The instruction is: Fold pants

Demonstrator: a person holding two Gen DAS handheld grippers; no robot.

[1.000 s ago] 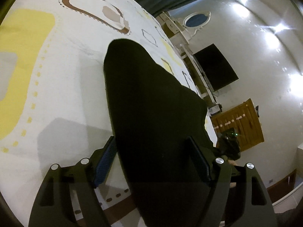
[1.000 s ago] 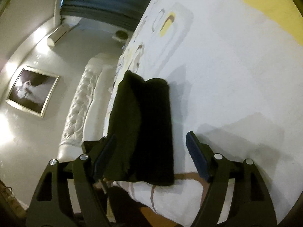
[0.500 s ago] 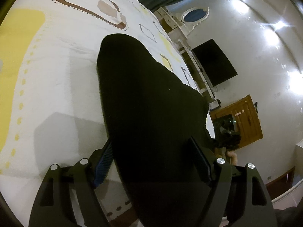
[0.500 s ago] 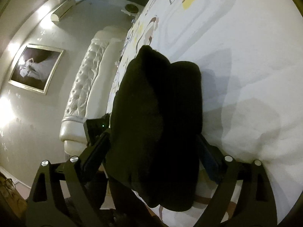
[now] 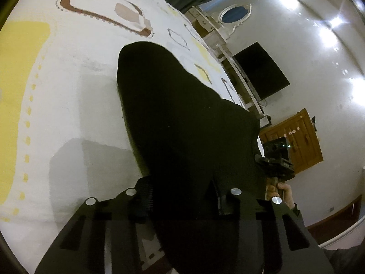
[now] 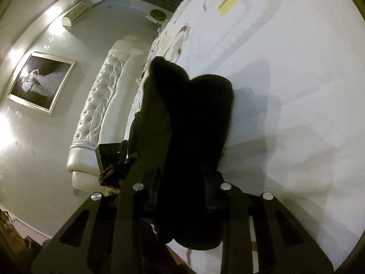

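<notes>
Here, both tongs, left and right, just clamped black pants on patterned bedspread.

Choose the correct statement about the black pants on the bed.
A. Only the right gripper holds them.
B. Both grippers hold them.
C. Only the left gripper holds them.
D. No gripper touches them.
B: the left gripper and the right gripper each pinch the near edge of the black pants.
</notes>
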